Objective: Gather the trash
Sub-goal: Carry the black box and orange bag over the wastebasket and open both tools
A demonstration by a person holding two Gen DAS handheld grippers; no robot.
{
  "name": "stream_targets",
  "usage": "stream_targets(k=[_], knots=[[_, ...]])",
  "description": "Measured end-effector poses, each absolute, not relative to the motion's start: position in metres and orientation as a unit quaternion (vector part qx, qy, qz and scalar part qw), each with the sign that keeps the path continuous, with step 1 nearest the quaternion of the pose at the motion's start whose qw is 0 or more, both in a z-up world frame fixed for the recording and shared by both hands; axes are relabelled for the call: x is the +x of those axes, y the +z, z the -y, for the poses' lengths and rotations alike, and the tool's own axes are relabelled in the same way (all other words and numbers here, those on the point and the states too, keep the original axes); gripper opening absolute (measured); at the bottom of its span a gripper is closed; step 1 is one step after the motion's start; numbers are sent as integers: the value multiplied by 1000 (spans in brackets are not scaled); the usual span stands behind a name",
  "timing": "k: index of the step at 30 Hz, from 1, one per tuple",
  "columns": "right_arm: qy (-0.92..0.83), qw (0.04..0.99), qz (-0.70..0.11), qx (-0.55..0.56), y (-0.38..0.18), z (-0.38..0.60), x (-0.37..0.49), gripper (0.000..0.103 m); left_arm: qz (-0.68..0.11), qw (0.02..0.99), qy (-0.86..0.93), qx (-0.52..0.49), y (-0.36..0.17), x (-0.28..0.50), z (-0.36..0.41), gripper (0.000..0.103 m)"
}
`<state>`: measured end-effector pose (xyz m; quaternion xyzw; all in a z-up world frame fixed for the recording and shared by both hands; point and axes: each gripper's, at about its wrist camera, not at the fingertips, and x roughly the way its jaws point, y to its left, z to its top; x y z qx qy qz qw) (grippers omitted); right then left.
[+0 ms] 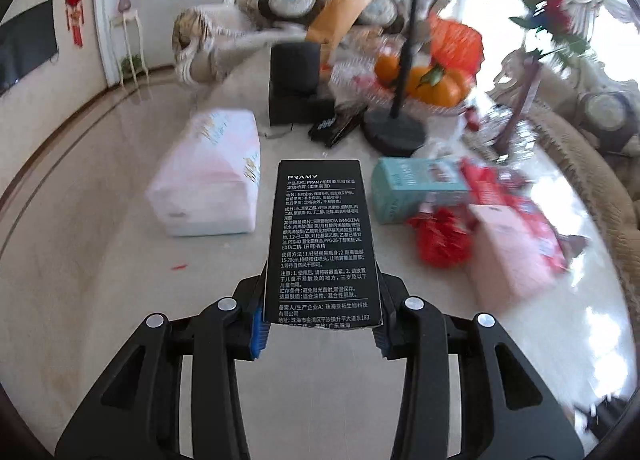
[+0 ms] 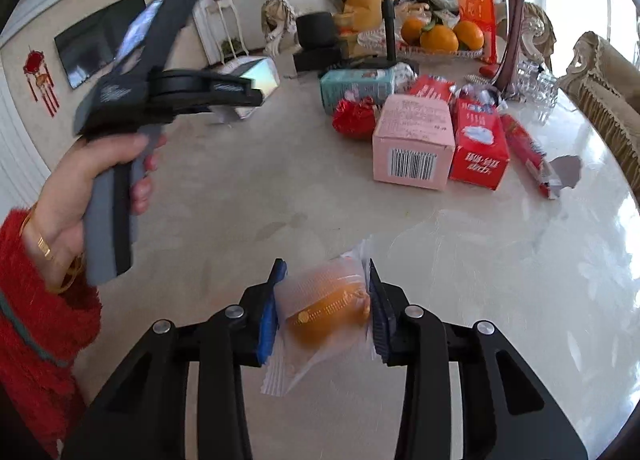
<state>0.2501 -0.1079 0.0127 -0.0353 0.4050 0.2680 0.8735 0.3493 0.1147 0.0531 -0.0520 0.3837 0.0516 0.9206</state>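
left gripper (image 1: 320, 324): fingers clamp black box (image 1: 322, 244), lifted clear for binning | right gripper (image 2: 324, 308): fingers pinch wrapped snack (image 2: 324, 304) above tabletop (image 2: 480, 280) | remaining boxes ahead of fingers

Glossy marble-like table (image 2: 500, 260), matt black carton (image 1: 320, 236), perhaps plastic wrapper (image 2: 320, 300).

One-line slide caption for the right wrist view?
Right tongs clamp a clear-wrapped orange snack above the marble table.
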Motion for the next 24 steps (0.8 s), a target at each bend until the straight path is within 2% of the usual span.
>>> stream_targets(k=[6, 12, 17, 21, 24], knots=[[263, 890, -371, -37, 43, 131, 196, 36, -332, 943, -15, -32, 97, 220, -92, 40], [295, 887, -355, -22, 57, 164, 94, 36, -338, 936, -99, 2, 87, 72, -58, 40], [289, 872, -395, -5, 27, 187, 7, 36, -415, 896, -159, 20, 24, -28, -26, 40], [259, 838, -479, 24, -38, 196, -28, 36, -507, 840, -192, 19, -59, -50, -1, 40], [222, 824, -522, 4, -85, 192, -31, 36, -555, 808, -194, 39, -116, -45, 17, 40]])
